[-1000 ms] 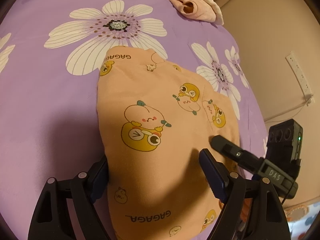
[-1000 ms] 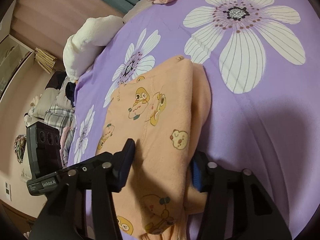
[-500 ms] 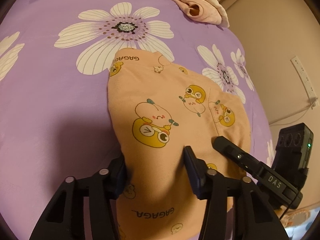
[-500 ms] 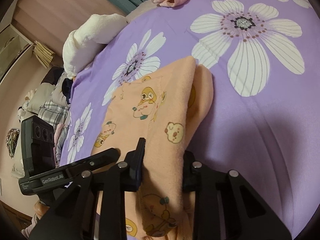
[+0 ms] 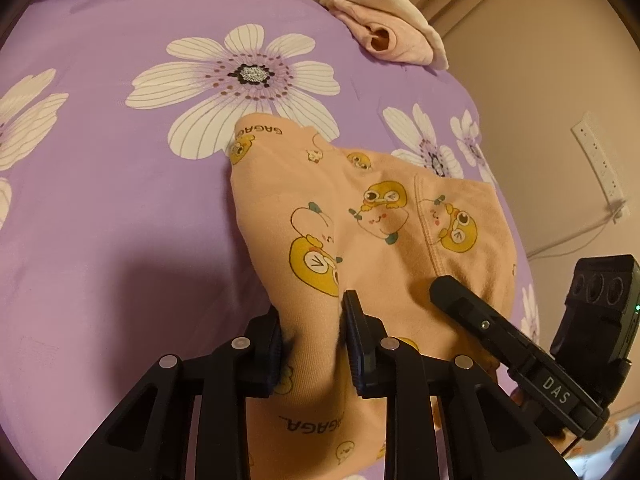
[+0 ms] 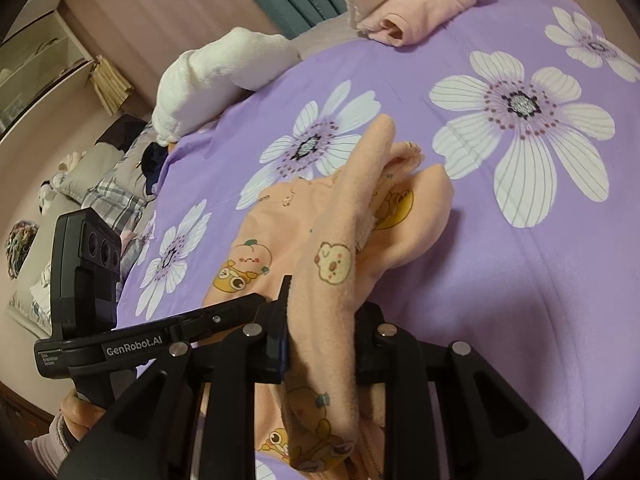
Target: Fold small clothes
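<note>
A small peach garment (image 5: 360, 216) printed with yellow cartoon figures lies on a purple flowered bedspread (image 5: 100, 208). My left gripper (image 5: 312, 320) is shut on its near left edge, the cloth pinched between the jaws. My right gripper (image 6: 324, 320) is shut on its near right edge and lifts that side into a raised fold (image 6: 352, 216). The right gripper also shows in the left wrist view (image 5: 444, 284), and the left gripper in the right wrist view (image 6: 256, 304). The cloth under the jaws is hidden.
A folded pink garment (image 5: 384, 32) lies at the far end of the bed, also in the right wrist view (image 6: 416, 8). A white plush pillow (image 6: 216, 72) sits at the far left. A wall with a socket strip (image 5: 600, 168) is on the right.
Both grippers have closed from open onto the near edges of the peach garment. The right side of the garment has been lifted off the bed into a fold.
</note>
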Action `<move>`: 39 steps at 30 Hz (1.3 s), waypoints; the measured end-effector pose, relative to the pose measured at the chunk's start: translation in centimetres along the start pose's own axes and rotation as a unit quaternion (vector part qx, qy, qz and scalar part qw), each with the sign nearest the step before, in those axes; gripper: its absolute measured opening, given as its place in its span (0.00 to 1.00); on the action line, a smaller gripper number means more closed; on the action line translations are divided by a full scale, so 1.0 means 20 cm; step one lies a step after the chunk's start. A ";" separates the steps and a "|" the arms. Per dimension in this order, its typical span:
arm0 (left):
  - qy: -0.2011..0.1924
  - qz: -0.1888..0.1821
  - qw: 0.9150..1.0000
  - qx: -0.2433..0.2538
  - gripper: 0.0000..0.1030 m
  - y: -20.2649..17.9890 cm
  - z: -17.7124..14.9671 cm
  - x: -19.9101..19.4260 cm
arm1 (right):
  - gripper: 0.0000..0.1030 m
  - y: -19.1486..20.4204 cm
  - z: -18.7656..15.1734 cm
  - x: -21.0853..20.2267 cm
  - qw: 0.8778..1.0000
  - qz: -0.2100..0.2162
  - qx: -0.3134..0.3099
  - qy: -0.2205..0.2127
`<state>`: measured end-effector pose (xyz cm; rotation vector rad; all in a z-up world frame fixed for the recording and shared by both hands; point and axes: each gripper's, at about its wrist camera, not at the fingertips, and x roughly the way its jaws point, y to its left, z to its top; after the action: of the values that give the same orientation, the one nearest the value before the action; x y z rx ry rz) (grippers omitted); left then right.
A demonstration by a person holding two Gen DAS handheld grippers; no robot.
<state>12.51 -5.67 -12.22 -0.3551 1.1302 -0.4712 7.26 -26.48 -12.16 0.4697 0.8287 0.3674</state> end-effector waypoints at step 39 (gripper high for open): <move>-0.045 0.086 0.994 -0.041 0.24 0.42 -0.06 -0.29 | 0.25 0.42 -0.06 0.38 0.996 0.043 -0.043 0.070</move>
<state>10.86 4.48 -12.52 -0.3432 1.0841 -0.2555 9.95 -15.46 -12.98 0.4026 0.9263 0.5180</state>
